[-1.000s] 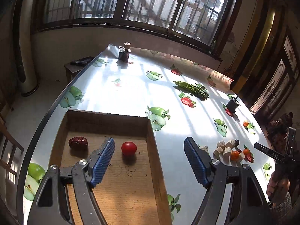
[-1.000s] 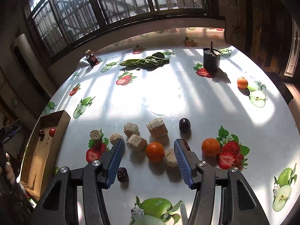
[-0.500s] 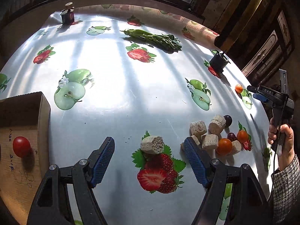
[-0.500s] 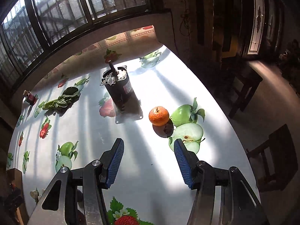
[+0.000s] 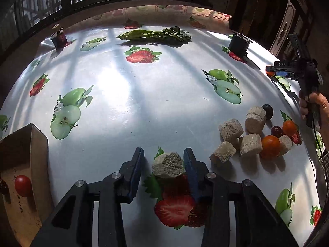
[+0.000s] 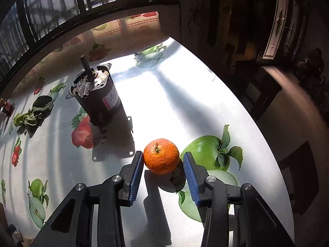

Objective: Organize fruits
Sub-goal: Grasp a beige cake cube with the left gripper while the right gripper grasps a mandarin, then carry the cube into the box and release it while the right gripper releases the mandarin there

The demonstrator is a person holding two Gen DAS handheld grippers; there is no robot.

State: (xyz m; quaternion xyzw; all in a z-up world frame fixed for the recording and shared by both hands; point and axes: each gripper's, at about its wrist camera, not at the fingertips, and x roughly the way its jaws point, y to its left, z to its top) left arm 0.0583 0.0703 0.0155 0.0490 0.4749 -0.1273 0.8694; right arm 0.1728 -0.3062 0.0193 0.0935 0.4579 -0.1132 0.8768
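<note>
Right gripper (image 6: 162, 164) is set low over the table (image 6: 181, 107), jaws partly open, straddling the tangerine (image 6: 161, 159); left pad is just about touching the peel, right pad is clear, so nothing is gripped yet. Left gripper (image 5: 163, 165) is likewise held half open around a pale porous chunk (image 5: 168, 165), not clamped. Cardboard tray (image 5: 38, 154) with one cherry tomato (image 5: 22, 185) is seen at left, presumably the drop point. Further off: mixed pile (image 5: 255, 135), motor can (image 6: 96, 96), greens (image 5: 156, 35).
</note>
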